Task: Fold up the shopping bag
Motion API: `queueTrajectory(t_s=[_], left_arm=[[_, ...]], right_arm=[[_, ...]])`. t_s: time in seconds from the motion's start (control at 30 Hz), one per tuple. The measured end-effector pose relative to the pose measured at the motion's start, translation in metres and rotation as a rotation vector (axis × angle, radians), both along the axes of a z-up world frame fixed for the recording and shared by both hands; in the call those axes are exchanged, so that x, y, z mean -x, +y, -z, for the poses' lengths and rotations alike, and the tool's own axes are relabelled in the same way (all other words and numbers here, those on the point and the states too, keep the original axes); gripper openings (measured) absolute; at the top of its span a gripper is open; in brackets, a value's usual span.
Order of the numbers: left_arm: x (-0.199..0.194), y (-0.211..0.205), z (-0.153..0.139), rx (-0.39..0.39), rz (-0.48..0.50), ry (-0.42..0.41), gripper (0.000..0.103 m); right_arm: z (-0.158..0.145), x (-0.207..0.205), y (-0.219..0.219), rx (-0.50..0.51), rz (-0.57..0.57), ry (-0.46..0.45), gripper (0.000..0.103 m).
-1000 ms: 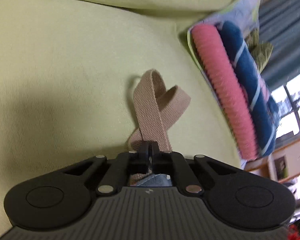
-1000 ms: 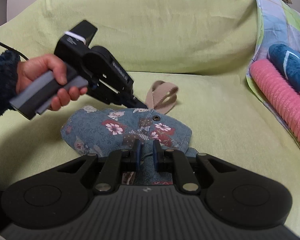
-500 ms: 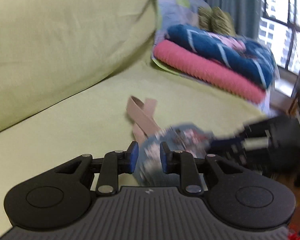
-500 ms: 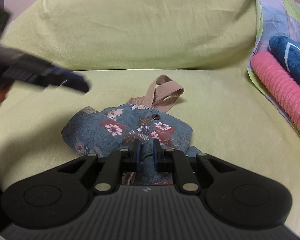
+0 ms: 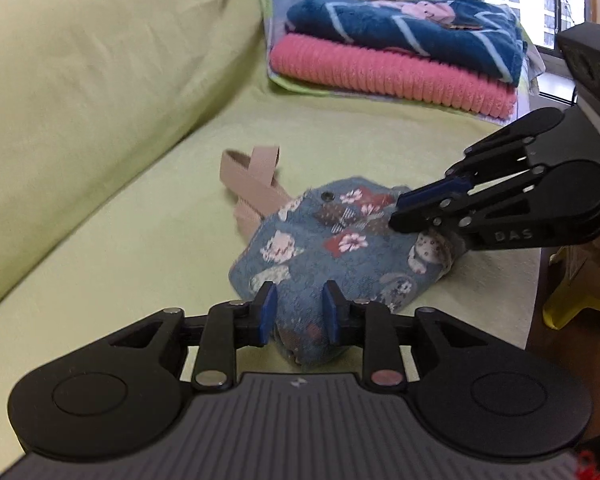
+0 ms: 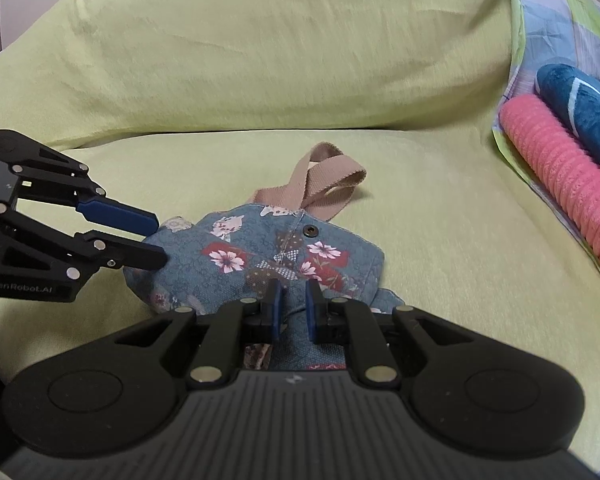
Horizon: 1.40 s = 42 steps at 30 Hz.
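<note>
Left wrist view: left gripper (image 5: 296, 312) at 6 o'clock, fingers spread around the shopping bag (image 5: 332, 248) lying bunched on the green sofa (image 5: 140, 220); right gripper (image 5: 398, 212) at 3 o'clock, fingers slightly parted over the bag's edge, grip unclear.

The left gripper (image 5: 296, 312) is low, its jaws parted with cloth between the blue pads. The right gripper (image 6: 292, 306) is low too, narrowly parted.
</note>
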State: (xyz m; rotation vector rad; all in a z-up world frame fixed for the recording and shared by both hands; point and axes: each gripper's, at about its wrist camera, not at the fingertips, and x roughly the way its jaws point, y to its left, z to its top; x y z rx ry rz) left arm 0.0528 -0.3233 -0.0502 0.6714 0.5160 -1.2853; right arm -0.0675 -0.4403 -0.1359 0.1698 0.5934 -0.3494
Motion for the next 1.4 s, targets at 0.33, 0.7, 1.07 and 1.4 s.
queueTrajectory(t_s=[0.33, 0.7, 1.07, 1.4], left_arm=[[0.046, 0.015, 0.006, -0.064, 0.248, -0.364, 0.037], [0.079, 0.019, 0.054, -0.181, 0.577, -0.929, 0.048], [0.077, 0.008, 0.08, -0.259, 0.634, -0.995, 0.06], [0.065, -0.005, 0.084, -0.214, 0.586, -0.913, 0.06]], right_arm=[[0.0, -0.001, -0.007, -0.023, -0.013, 0.007, 0.011], [0.001, -0.002, -0.012, -0.044, -0.035, 0.008, 0.011], [0.001, -0.001, -0.021, -0.079, -0.061, -0.007, 0.011], [-0.007, 0.012, -0.004, 0.127, -0.201, -0.021, 0.037]])
